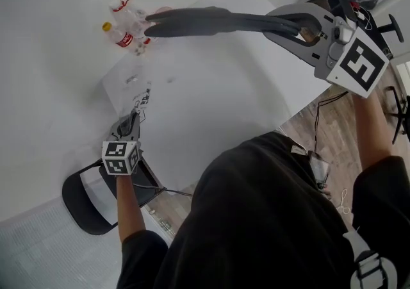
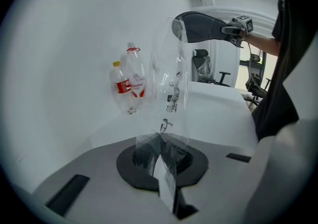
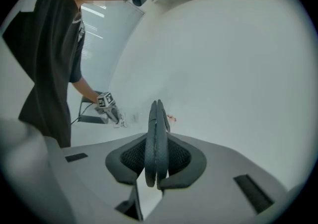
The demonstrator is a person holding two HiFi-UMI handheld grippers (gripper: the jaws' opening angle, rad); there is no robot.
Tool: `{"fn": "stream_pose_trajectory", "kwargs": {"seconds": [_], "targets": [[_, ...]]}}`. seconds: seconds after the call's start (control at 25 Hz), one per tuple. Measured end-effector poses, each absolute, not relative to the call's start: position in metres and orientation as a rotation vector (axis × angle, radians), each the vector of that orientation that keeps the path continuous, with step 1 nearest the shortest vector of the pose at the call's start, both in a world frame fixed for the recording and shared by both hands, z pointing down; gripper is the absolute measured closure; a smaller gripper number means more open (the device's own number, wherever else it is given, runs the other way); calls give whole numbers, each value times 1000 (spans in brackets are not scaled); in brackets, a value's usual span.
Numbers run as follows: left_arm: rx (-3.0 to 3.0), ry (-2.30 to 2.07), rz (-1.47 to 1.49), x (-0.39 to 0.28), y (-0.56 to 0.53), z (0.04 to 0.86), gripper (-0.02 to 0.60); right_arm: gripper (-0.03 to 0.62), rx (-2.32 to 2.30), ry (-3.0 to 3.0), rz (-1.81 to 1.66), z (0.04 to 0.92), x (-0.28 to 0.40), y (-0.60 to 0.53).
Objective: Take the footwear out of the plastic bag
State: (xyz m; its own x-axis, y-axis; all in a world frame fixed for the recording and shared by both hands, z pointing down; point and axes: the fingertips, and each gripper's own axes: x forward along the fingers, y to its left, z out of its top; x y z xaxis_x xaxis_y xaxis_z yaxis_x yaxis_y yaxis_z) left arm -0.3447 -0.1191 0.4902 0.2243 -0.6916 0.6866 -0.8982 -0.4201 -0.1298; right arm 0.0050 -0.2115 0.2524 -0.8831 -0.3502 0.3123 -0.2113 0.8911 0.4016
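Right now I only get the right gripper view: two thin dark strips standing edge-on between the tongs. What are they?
Observer: A pair of flat dark grey footwear, pressed together and gripped at one end by the right tongs.
Visitor: And the other tongs, far off?
Observer: The left tongs are shut on a clear plastic bag.
Visitor: Is anything else about?
Observer: Two clear bottles with red labels sit on the white table, near the footwear's far tip in the head view.
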Motion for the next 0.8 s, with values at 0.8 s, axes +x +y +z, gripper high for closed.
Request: {"fn": "stream_pose_trajectory", "kwargs": {"seconds": [0.8], "targets": [[1979, -1727, 745, -270, -133, 478, 557, 519, 898, -2642, -195, 347, 2, -217]]}}
